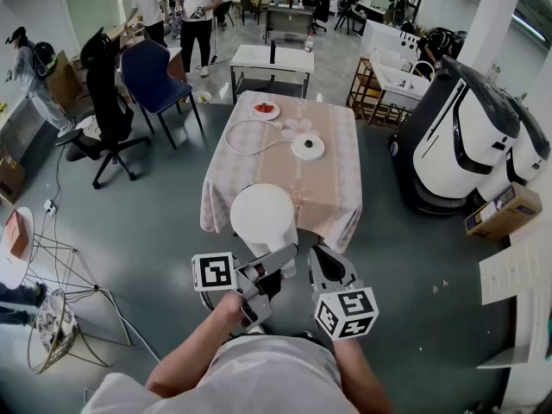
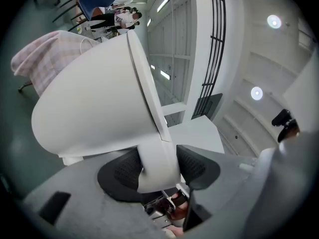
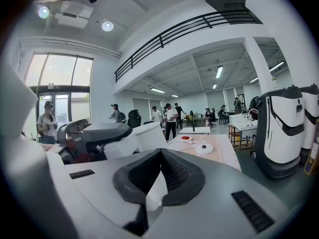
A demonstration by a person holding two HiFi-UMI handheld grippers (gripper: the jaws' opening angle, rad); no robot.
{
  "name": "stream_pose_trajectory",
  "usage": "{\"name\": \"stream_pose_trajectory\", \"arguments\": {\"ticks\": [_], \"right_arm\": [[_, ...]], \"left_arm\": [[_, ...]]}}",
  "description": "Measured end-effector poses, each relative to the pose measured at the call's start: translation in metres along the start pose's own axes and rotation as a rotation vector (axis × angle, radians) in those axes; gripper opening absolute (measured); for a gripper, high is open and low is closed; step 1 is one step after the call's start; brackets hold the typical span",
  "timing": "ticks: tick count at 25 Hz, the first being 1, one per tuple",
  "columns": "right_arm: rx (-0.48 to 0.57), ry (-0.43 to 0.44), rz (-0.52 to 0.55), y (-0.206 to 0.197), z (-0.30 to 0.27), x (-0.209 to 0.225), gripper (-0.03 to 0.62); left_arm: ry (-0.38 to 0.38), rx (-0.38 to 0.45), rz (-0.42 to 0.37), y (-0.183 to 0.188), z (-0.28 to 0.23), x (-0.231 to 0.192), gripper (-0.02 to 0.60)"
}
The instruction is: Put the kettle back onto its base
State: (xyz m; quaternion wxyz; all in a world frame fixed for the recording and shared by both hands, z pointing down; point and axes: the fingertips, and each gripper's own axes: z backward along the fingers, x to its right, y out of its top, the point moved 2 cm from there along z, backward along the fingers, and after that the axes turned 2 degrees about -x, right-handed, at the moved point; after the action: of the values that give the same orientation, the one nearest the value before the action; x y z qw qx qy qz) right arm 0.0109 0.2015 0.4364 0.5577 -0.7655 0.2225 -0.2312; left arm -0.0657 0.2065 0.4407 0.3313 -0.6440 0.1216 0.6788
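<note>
While your left gripper (image 1: 283,258) (image 2: 158,168) pinches the handle (image 2: 157,166) of the white kettle (image 1: 263,218) between its pads, the kettle hangs at the near edge of the table (image 1: 338,198). Your right gripper (image 1: 328,267) (image 3: 158,171) sits just beside it, jaws pressed together on nothing. The round base (image 1: 308,147) lies farther in on the checked cloth (image 1: 259,166), its cord (image 1: 244,136) looping left. Bare cloth separates the near edge from the base. Grey floor (image 1: 164,222) flanks the table; a white machine (image 1: 457,145) stands off right.
</note>
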Motion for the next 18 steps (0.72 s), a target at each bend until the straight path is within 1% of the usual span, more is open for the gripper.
{"name": "stream_pose_trajectory", "arguments": {"ticks": [13,18], "right_arm": [[-0.006,0.006,-0.006,0.000,-0.015,-0.005,0.005],[-0.009,-0.003,-0.012,0.001,-0.023,-0.004,0.005]], "left_arm": [[-0.010,-0.003,0.018,0.012,0.003,-0.005,0.220],[-0.008,-0.016,0.006,0.023,0.002,-0.008,0.221]]}}
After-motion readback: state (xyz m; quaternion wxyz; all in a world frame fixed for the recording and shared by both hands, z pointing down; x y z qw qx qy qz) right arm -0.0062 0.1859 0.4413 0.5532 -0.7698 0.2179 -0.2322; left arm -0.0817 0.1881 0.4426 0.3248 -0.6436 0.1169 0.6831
